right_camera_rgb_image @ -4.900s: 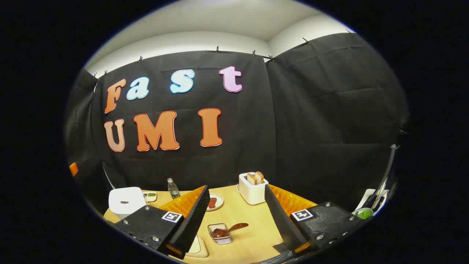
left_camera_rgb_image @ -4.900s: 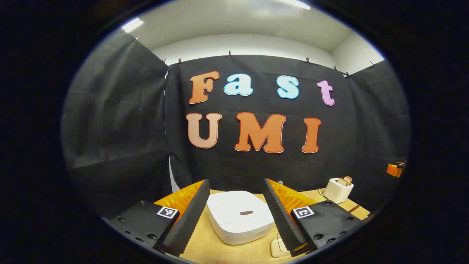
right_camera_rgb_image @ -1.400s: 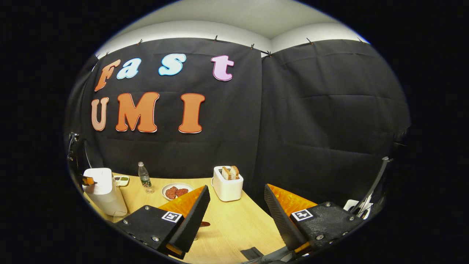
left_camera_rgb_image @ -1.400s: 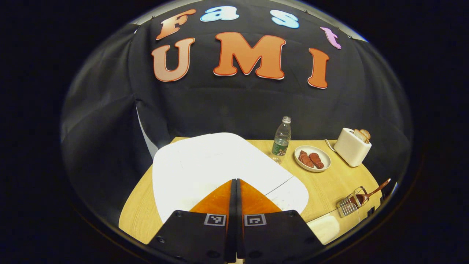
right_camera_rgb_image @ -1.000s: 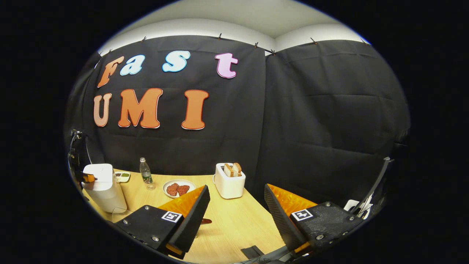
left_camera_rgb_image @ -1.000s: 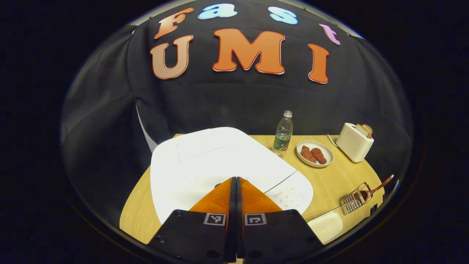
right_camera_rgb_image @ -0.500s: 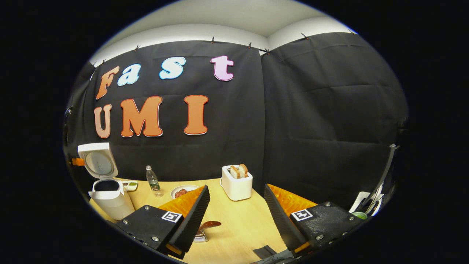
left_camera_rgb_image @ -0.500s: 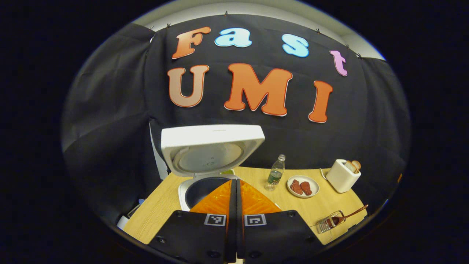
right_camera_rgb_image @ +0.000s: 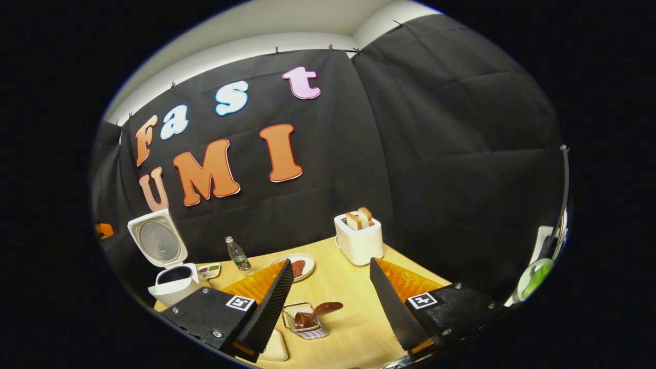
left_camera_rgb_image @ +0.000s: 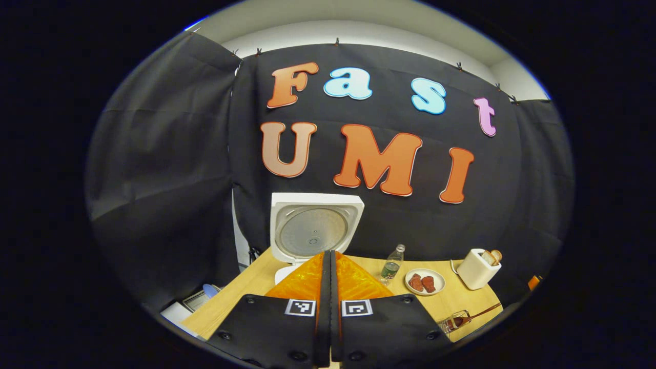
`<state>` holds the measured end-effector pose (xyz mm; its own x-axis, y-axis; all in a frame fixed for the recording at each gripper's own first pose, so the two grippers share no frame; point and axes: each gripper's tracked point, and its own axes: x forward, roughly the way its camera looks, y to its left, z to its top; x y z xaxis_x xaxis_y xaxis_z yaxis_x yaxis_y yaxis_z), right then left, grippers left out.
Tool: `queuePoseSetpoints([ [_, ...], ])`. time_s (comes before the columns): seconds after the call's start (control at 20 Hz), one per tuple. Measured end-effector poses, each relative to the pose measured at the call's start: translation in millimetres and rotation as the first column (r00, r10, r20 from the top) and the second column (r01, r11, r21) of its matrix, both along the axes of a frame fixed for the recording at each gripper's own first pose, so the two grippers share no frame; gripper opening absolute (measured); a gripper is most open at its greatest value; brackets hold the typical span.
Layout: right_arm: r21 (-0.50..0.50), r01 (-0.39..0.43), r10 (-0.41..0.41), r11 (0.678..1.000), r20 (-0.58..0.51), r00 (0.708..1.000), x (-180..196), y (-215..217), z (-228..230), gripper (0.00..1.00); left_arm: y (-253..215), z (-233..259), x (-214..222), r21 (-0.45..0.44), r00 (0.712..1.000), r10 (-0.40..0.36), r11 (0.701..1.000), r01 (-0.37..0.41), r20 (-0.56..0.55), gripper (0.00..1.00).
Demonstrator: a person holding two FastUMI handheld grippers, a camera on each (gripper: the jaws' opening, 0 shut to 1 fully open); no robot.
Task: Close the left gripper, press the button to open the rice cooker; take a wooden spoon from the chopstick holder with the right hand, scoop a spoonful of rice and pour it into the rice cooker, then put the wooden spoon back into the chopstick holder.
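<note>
- Cooker (right_camera_rgb_image: 171,287) is seen at desk's (right_camera_rgb_image: 348,312) far left in right gripper view, lid (right_camera_rgb_image: 156,241) raised upright, pot opening dark.
- In left gripper view, lid (left_camera_rgb_image: 313,225) is seen standing upright just behind the left hand-held gripper (left_camera_rgb_image: 329,256), whose fingers are pressed together w/ nothing between.
- Right hand-held gripper (right_camera_rgb_image: 330,287) is held w/ fingers wide apart, nothing gripped, above desk.
- Spoon (right_camera_rgb_image: 315,312) is laid in wire holder (right_camera_rgb_image: 305,320), handle pointing right, seen between right gripper's fingers.
- Toaster (right_camera_rgb_image: 359,238), plate (right_camera_rgb_image: 303,265) & bottle (right_camera_rgb_image: 237,254) are set along desk's back.
</note>
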<state>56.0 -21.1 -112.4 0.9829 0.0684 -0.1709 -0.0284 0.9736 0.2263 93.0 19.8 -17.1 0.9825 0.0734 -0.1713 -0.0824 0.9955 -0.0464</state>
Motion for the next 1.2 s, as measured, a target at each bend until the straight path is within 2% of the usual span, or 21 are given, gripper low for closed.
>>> queuePoseSetpoints([
  [0.1, 0.052, -0.009, 0.011, 0.999, -0.04, 0.999, 6, 4, -19, 0.93, 12, 7, -7, 0.012, 0.999, 0.035, 0.999, -0.036, 0.015, 0.05],
  [0.2, 0.085, -0.012, 0.019, 0.996, -0.08, 0.997, 10, 7, -38, 0.95, 20, 17, -14, -0.005, 0.998, 0.058, 0.998, -0.058, 0.039, 0.1],
  [0.3, 0.116, -0.019, 0.032, 0.993, -0.115, 0.993, 14, 12, -54, 0.95, 30, 21, -25, -0.005, 0.995, 0.085, 0.996, -0.084, 0.056, 0.09],
  [0.35, 0.131, -0.022, 0.04, 0.991, -0.134, 0.99, 16, 15, -63, 0.95, 37, 22, -29, 0.004, 0.993, 0.103, 0.995, -0.103, 0.06, 0.24],
  [0.4, 0.145, -0.028, 0.05, 0.989, -0.153, 0.987, 17, 19, -72, 0.95, 43, 23, -34, 0.016, 0.991, 0.122, 0.992, -0.123, 0.061, 0.31],
  [0.6, 0.201, -0.026, 0.071, 0.979, -0.218, 0.973, 25, 29, -102, 0.93, 64, 32, -53, 0.01, 0.98, 0.184, 0.983, -0.185, 0.071, 0.3],
  [0.7, 0.241, -0.02, 0.08, 0.97, -0.241, 0.967, 30, 34, -112, 0.87, 67, 33, -62, 0.008, 0.981, 0.179, 0.984, -0.18, 0.07, 0.42],
  [0.8, 0.271, -0.011, 0.086, 0.963, -0.267, 0.96, 35, 39, -125, 0.76, 79, 37, -71, 0.023, 0.975, 0.208, 0.977, -0.211, 0.083, 0.71],
  [0.85, 0.283, -0.008, 0.089, 0.959, -0.276, 0.957, 39, 42, -129, 0.72, 81, 40, -73, 0.025, 0.972, 0.215, 0.976, -0.219, 0.094, 0.75],
  [1.0, 0.313, 0.004, 0.088, 0.95, -0.279, 0.956, 44, 45, -133, 0.68, 94, 45, -86, 0.054, 0.961, 0.256, 0.963, -0.262, 0.102, 1.0],
  [1.05, 0.322, 0.009, 0.082, 0.947, -0.268, 0.96, 47, 45, -129, 0.62, 100, 45, -92, 0.073, 0.956, 0.273, 0.957, -0.281, 0.102, 1.0],
  [1.1, 0.319, 0.015, 0.076, 0.948, -0.271, 0.959, 49, 44, -132, 0.48, 104, 45, -94, 0.084, 0.953, 0.285, 0.952, -0.294, 0.104, 1.0],
  [1.15, 0.321, 0.012, 0.08, 0.947, -0.274, 0.959, 50, 45, -133, 0.56, 106, 47, -96, 0.086, 0.95, 0.292, 0.95, -0.302, 0.106, 1.0],
  [1.2, 0.338, 0.009, 0.09, 0.941, -0.274, 0.957, 49, 50, -131, 0.41, 108, 48, -98, 0.082, 0.949, 0.296, 0.949, -0.306, 0.108, 1.0],
])
